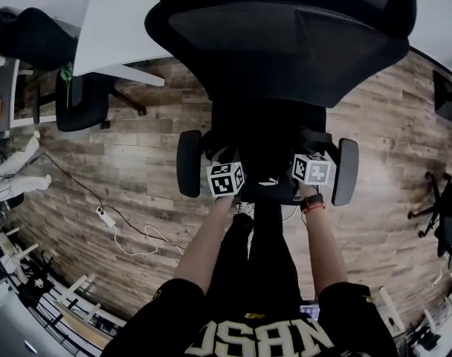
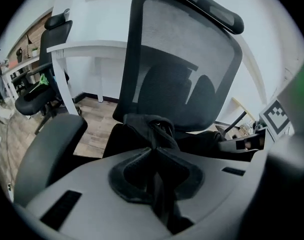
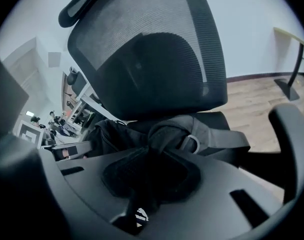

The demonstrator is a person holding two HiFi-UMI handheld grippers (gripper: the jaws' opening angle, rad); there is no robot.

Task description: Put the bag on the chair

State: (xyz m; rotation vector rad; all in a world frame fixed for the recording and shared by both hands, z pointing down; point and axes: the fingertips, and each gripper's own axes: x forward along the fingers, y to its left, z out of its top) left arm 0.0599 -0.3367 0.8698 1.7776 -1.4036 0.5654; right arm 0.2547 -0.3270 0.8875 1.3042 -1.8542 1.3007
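Note:
A black office chair (image 1: 285, 43) with a mesh back stands right in front of me, its armrests (image 1: 189, 162) on either side. A black bag (image 1: 267, 171) lies over the seat between my two grippers. My left gripper (image 1: 229, 158) is shut on a fold of the bag's fabric (image 2: 152, 129), which is pinched between its jaws (image 2: 153, 151). My right gripper (image 1: 308, 153) is shut on the bag's strap (image 3: 167, 134) beside a metal ring (image 3: 192, 143); its jaws (image 3: 149, 154) clamp the dark cloth. The chair's seat is mostly hidden under the bag.
A white desk (image 1: 129, 28) stands behind the chair to the left, with a second black chair (image 1: 81, 103) beside it. A white cable and power strip (image 1: 105, 216) lie on the wood floor at left. Another chair base (image 1: 434, 199) is at the right edge.

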